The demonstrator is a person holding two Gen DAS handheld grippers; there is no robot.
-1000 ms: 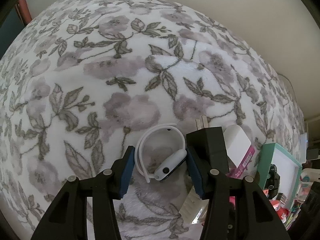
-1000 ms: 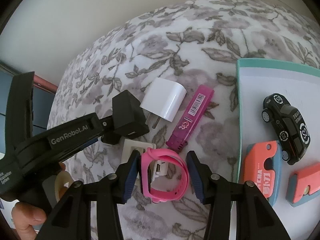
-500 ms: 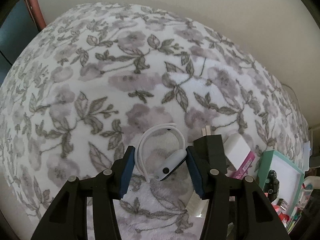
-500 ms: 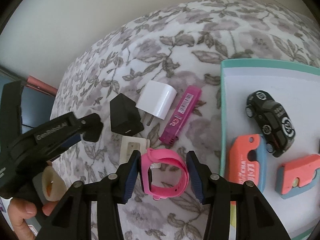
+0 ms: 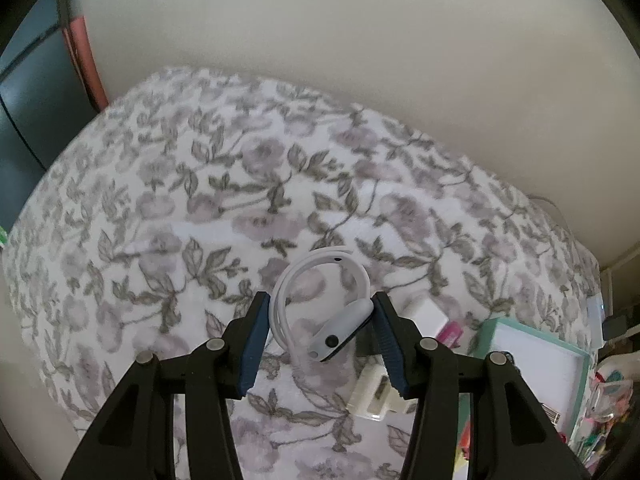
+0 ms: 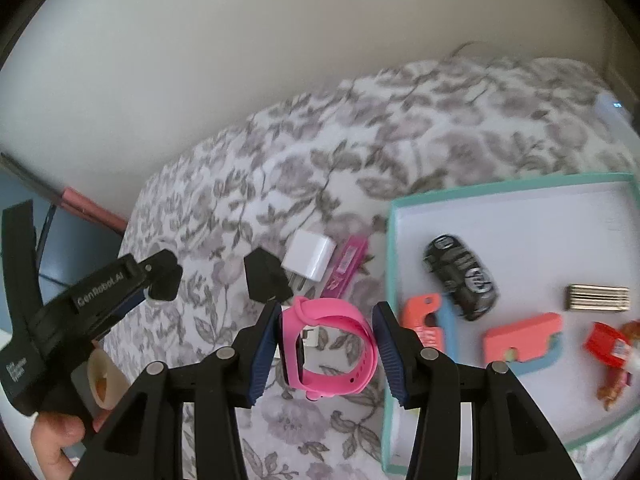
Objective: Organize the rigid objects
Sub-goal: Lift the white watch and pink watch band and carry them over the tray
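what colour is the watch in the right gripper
Pink, band and case alike; the right wrist view shows the watch best, between the right gripper's pads.

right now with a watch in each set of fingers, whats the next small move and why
Probably carry the pink watch, held in the right gripper, sideways over the teal tray. Other small things already lie there, with bare floor beside the toy car.

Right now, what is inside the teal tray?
The teal tray holds a black toy car, two coral and blue blocks, a metal bar and red wrapped snacks. The right gripper covers its near corner.
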